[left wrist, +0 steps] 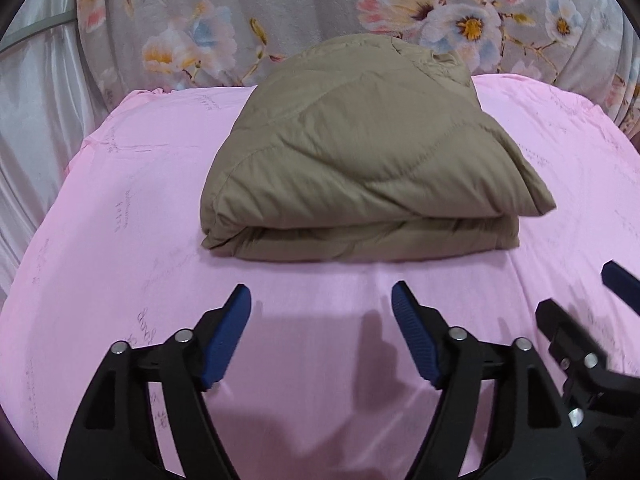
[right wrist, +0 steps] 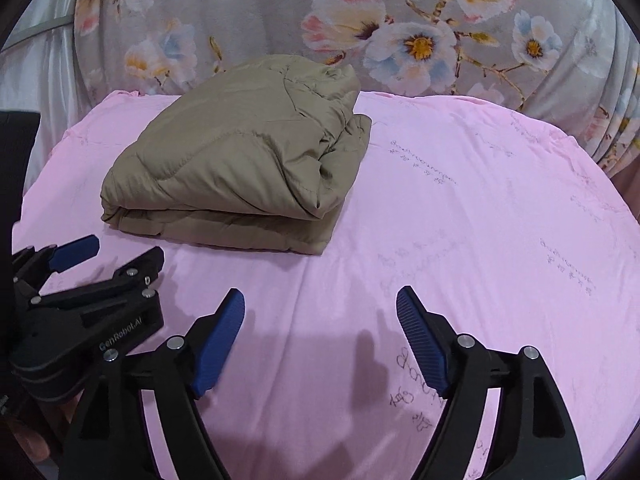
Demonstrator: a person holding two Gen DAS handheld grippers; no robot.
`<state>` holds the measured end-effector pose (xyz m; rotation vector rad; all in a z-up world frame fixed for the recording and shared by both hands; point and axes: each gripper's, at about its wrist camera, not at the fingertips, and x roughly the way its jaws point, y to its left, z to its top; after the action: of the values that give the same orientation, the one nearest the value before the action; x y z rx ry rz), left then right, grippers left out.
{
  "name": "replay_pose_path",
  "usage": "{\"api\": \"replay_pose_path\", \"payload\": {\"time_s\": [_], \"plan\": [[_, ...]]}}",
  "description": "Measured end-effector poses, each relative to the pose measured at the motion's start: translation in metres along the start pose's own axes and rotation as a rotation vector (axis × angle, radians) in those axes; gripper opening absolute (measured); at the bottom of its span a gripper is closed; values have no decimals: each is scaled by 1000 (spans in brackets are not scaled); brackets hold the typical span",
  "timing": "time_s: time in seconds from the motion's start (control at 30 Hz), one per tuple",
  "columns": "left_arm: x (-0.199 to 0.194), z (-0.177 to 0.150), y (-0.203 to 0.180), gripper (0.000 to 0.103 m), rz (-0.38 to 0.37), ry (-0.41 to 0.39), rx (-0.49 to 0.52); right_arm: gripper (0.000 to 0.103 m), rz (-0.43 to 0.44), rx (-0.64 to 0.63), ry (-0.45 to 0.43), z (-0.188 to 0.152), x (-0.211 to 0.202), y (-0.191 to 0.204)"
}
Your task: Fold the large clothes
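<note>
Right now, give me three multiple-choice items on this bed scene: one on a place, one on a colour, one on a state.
1. Where does the folded jacket lie?
A. on the pink sheet
B. between the left gripper's fingers
C. on the floor

2. What colour is the jacket?
A. navy
B. white
C. khaki brown

3. How does the right gripper stand?
A. shut on the jacket
B. open and empty
C. shut on the sheet

Answers:
1 A, since it rests on the sheet, in front of the floral fabric.
2 C, as both views show it.
3 B, with its blue pads spread wide over bare sheet, like those of the left gripper.
</note>
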<state>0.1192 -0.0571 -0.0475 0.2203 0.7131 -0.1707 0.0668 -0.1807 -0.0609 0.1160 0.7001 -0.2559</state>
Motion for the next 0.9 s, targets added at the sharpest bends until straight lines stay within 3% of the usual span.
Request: {"api": "replay_pose_path", "payload": {"time_s": [0.07, 0.1, 0.23, 0.47, 0.9], "plan": [[-9, -3, 2, 89, 10, -31, -12, 80, -2, 22, 3, -3, -2, -4], [-13, -5, 4, 91, 20, -45, -20, 81, 0, 32, 7, -4, -2, -5], [-18, -8, 2, 92, 61, -67, -19, 81, -18, 24, 17, -7, 0, -2], [-9, -9, 3, 92, 64, -28, -20, 81, -19, 27, 51, -8, 9, -2], [-8, -9, 4, 92, 75, -26, -28, 81, -26, 21, 47, -8, 10, -1]]}}
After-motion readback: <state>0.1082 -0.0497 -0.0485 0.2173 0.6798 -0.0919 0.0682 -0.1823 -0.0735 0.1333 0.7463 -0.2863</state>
